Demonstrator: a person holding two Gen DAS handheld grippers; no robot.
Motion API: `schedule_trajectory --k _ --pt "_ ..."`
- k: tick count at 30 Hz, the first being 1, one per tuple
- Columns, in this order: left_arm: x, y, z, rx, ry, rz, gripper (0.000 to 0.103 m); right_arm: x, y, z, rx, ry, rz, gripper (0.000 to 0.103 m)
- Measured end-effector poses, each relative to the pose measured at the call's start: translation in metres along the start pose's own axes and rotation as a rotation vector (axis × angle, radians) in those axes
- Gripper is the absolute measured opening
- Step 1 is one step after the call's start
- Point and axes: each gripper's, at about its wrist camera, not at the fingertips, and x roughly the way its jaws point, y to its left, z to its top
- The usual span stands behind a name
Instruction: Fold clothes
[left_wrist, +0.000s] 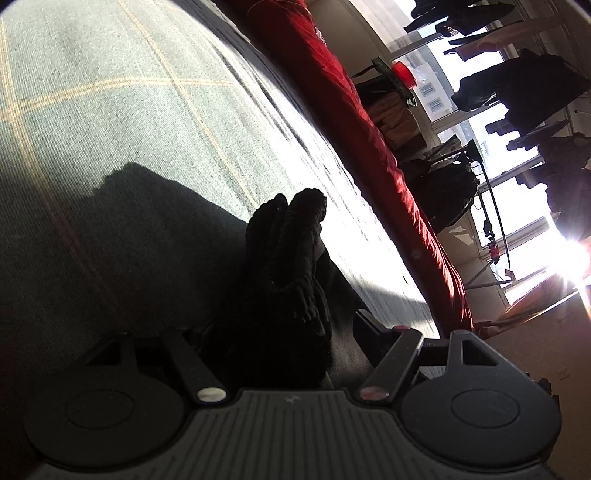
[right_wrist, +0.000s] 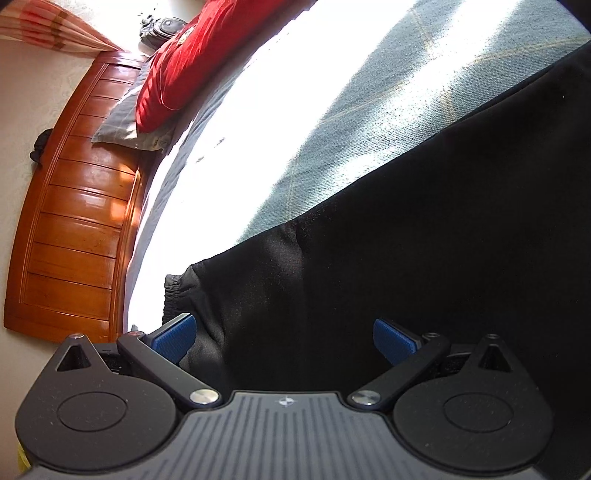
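Note:
A black garment lies spread on the grey checked bedspread. Its gathered elastic edge shows near my right gripper's left pad. My right gripper is open, its blue pads wide apart just over the black cloth. In the left wrist view a bunched black ribbed cuff rises between the fingers of my left gripper. Its jaws stand apart, and a gap shows between the cloth and the right finger. The left finger is lost in shadow.
A red quilt runs along the far side of the bed; it also shows by a grey pillow at the wooden headboard. Beyond the bed are bags, a stand and dark clothes hanging at a bright window.

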Motion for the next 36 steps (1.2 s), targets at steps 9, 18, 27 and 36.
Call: schedule_trajectory --k 9,18,27,36 --pt "0.006 -0.014 0.002 0.099 -0.014 0.087 0.043 0.016 0.016 -0.002 -0.029 0.033 -0.001 0.103" --pt "0.008 -0.031 0.0 0.182 -0.005 0.204 0.041 0.026 0.019 0.004 -0.03 0.064 0.01 0.103" --pt "0.003 -0.034 0.0 0.166 -0.026 0.203 0.038 0.028 0.024 0.008 -0.044 0.071 0.006 0.103" --pt "-0.007 -0.049 0.003 0.205 -0.051 0.206 0.036 0.019 0.018 0.01 -0.065 0.082 0.034 0.103"
